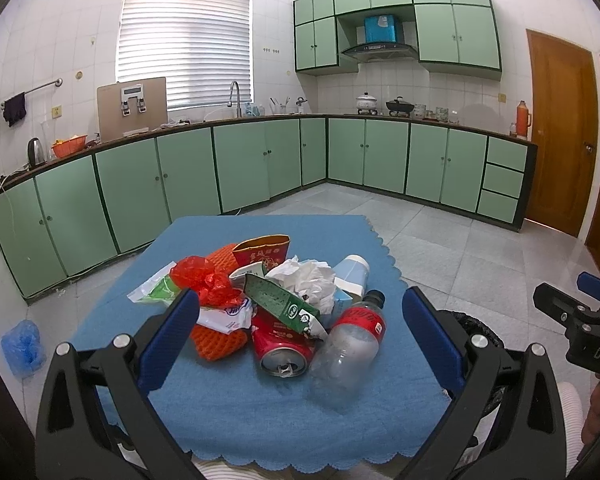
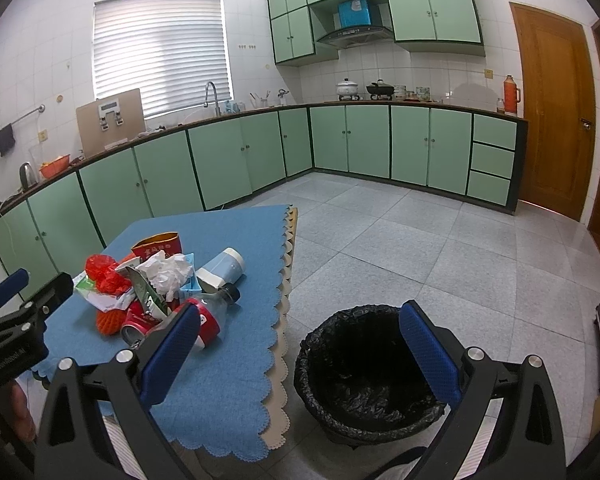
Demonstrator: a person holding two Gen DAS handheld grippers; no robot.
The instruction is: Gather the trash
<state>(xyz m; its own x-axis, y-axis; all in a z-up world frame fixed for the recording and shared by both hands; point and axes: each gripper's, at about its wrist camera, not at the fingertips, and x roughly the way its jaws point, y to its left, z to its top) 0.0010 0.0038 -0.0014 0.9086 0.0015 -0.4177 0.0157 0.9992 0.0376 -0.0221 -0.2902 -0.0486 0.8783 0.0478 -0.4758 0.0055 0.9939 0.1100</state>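
Blue-padded tools hover open near trash pile.

The left tongs are built from matte black plastic arms with triangular cut-outs, each arm ending in a blue finger pad with a fine textured surface. Round silver screw heads sit at the arm joints, two on each side. The right tongs share the same build: black arms, blue textured pads, silver screws. Seen from the left wrist camera, the right tongs' black body carries white letters reading "DAS" at the frame edge; seen from the right wrist camera, the left tongs' body bears small white lettering too blurred to read. A strip of bare skin of the right hand shows beneath the body.
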